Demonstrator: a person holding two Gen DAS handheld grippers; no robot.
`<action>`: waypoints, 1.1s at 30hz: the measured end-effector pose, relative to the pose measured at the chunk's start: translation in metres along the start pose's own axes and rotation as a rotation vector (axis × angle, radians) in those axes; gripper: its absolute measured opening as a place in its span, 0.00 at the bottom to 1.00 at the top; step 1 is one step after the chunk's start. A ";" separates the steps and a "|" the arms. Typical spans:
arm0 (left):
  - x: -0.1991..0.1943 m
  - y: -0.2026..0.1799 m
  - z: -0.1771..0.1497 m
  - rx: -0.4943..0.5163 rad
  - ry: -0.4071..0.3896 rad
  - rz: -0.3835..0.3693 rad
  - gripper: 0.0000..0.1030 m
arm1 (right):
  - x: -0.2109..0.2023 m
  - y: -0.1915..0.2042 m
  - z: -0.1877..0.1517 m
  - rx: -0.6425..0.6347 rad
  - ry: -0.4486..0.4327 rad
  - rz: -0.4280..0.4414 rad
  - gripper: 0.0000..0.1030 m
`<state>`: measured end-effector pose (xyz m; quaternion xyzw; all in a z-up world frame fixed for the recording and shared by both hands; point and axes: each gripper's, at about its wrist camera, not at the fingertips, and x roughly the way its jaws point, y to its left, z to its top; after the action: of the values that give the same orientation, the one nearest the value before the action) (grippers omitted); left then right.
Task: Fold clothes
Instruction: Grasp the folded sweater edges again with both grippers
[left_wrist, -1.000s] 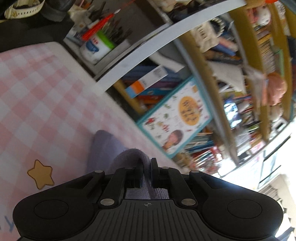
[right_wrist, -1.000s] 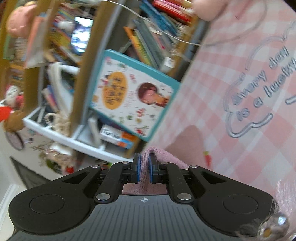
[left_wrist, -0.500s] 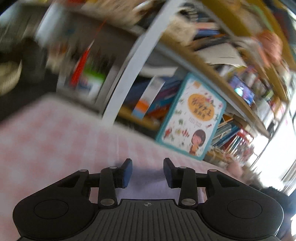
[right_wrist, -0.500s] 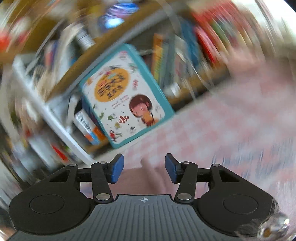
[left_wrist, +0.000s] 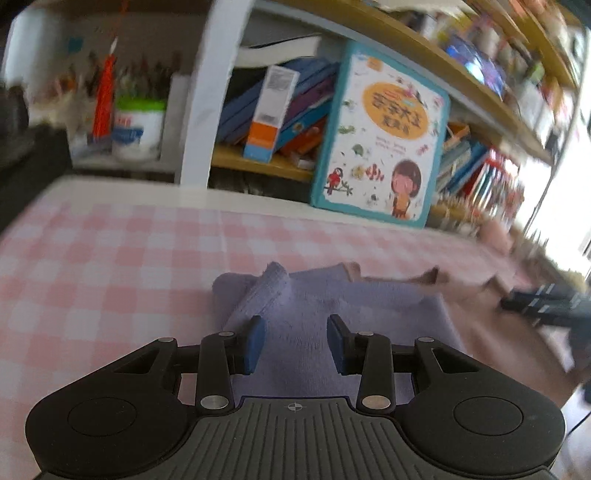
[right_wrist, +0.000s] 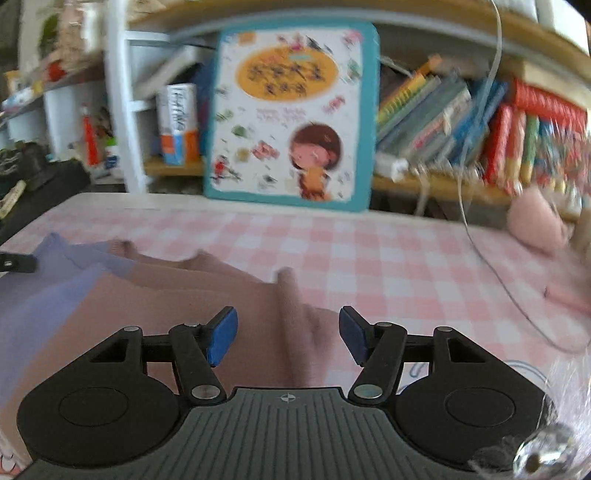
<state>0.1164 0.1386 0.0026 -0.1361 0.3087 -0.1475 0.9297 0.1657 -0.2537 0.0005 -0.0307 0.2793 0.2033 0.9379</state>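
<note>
A two-colour garment lies flat on the pink checked tablecloth (left_wrist: 110, 251). Its lilac half (left_wrist: 317, 310) sits under my left gripper (left_wrist: 295, 343), which is open with nothing between its blue pads; a small raised fold stands just ahead of the left pad. The dusty pink half (right_wrist: 192, 295) lies under my right gripper (right_wrist: 288, 338), also open and empty, with a ridge of cloth between its fingers. In the right wrist view the lilac part (right_wrist: 40, 288) shows at the left. The right gripper's fingers (left_wrist: 546, 302) appear at the right edge of the left wrist view.
A bookshelf runs along the table's far edge, with a large teal picture book (left_wrist: 380, 136) (right_wrist: 295, 114) leaning against it. A white and green pot of pens (left_wrist: 136, 125) stands at the far left. A pink plush toy (right_wrist: 535, 221) and a thin cable (right_wrist: 480, 229) lie at the right.
Both grippers were shut on raised cloth a second ago; they have opened and let go. The garment now lies flat, and both cameras have levelled out to face the shelf.
</note>
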 end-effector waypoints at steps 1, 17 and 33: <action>-0.001 0.006 0.003 -0.035 -0.003 -0.017 0.37 | 0.002 -0.006 0.002 0.029 0.001 -0.008 0.56; -0.037 0.040 0.001 -0.229 -0.177 -0.218 0.37 | -0.045 -0.070 -0.003 0.369 -0.196 -0.007 0.24; -0.020 0.022 -0.008 0.015 -0.067 -0.017 0.36 | -0.022 -0.022 -0.014 0.137 -0.009 0.063 0.26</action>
<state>0.1005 0.1642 -0.0005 -0.1364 0.2749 -0.1530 0.9394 0.1505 -0.2843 -0.0004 0.0431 0.2892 0.2131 0.9323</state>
